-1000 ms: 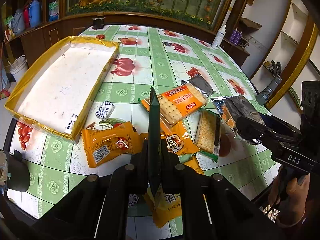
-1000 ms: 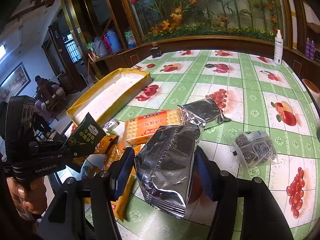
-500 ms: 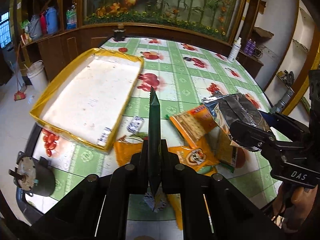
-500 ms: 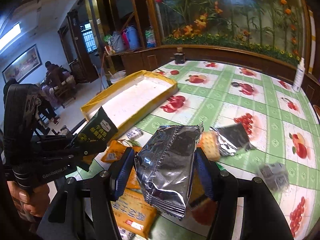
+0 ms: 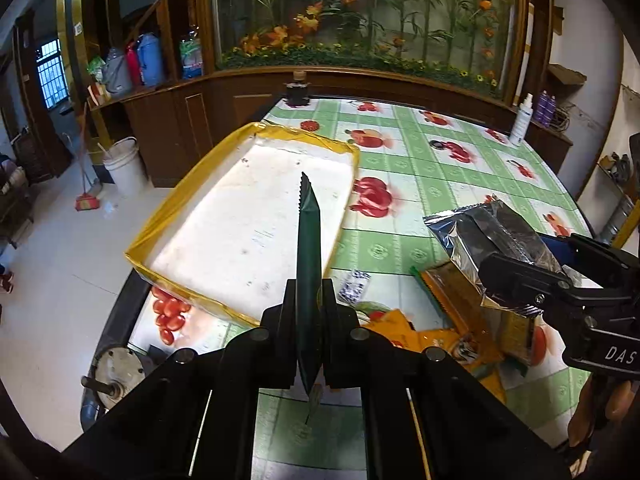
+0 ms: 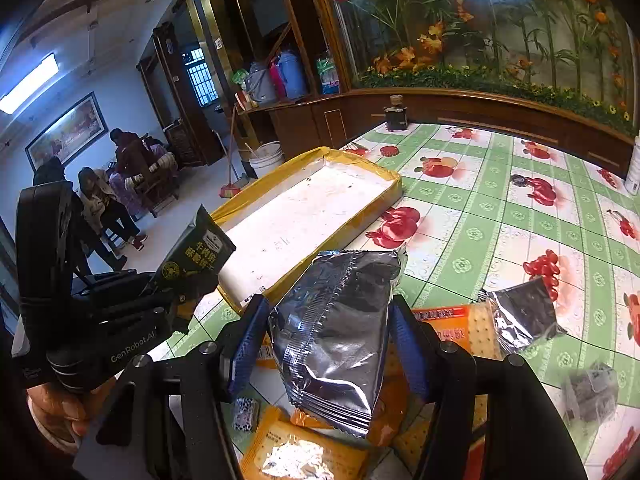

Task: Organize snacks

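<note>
My left gripper is shut on a thin dark green snack packet, held edge-on above the near edge of the yellow-rimmed white tray. The same packet and left gripper show at the left of the right wrist view. My right gripper is shut on a silver foil snack bag, held above the snack pile to the right of the tray. It also shows in the left wrist view. The tray holds nothing.
Orange snack packets, a cracker pack, a small silver pack, a clear bagged item and a small blue-white candy lie on the green checked tablecloth. A white spray bottle stands at the far edge.
Both grippers have risen and swung left towards the tray with their packets held. The snack pile now lies lower and further right in both views.
</note>
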{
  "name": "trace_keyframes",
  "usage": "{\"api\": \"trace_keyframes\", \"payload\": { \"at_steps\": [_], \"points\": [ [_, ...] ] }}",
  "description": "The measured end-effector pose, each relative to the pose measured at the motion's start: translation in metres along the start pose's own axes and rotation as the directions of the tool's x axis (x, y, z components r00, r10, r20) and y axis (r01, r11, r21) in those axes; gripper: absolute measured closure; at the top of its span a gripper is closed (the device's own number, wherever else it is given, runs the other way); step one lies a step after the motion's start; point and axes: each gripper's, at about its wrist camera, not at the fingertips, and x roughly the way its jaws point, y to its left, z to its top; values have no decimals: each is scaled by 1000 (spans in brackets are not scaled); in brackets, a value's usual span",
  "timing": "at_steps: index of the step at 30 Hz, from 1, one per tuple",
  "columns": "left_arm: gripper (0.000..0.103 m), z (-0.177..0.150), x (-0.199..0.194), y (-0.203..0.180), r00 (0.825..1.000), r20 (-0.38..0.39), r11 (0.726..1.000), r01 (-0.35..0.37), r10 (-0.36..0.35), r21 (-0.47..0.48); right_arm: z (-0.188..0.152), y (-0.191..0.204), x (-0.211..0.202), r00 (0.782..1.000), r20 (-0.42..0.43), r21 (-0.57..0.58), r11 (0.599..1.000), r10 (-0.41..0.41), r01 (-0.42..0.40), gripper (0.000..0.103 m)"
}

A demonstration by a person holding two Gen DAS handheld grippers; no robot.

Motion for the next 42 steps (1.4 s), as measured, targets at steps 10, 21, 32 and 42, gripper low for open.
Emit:
{"api": "trace_keyframes", "payload": {
  "at_steps": [10, 21, 32, 42],
  "points": [
    [96, 18, 32, 30, 994, -7, 992, -112, 112, -57, 43, 8, 55, 998, -23, -8, 998, 66, -66, 41],
    [96, 28, 106, 72, 969, -198, 963, -188, 150, -191, 101, 17, 182, 980, -167, 32, 994, 112, -108, 41],
    [36, 33, 114, 69, 971, -206, 961, -168, 123, -218, 93, 19, 219, 964, -257, 11, 997, 74, -74, 35],
    [29, 37, 61, 64, 997, -76, 957, -43, 22, -286, 87, -22, 142, 986, -131, 133, 987, 106, -88, 21]
  ]
}}
